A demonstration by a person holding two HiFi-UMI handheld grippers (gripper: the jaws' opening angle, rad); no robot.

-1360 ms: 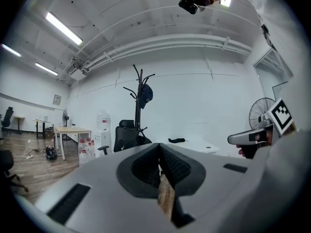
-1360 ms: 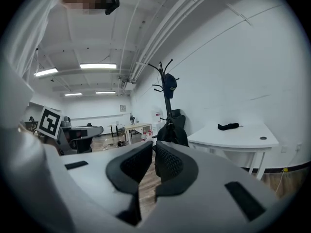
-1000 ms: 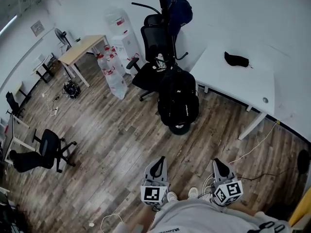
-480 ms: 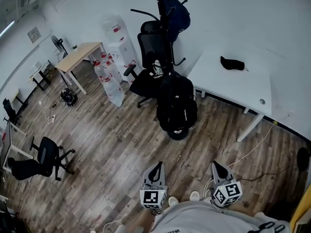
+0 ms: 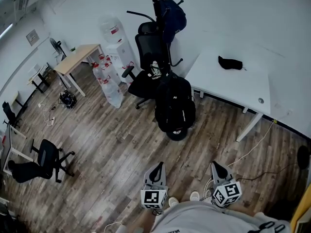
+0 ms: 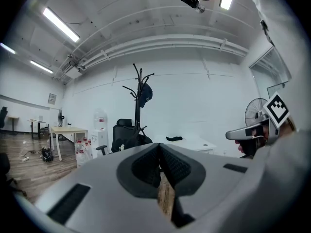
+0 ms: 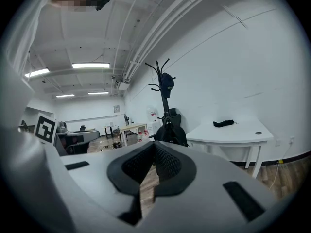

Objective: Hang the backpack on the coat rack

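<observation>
From the left we see clear water jugs (image 5: 111, 84), then the black backpack (image 5: 175, 106) low against the coat rack (image 5: 160, 13), just beside the white table (image 5: 243, 86) edge. Open wood floor (image 5: 121, 144) separates it from our 2 tongs: left gripper (image 5: 157, 166) and right gripper (image 5: 216, 166), both closed on nothing.

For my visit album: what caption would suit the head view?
Shut and empty, the left gripper and right gripper face a black backpack at the foot of the coat rack.
</observation>
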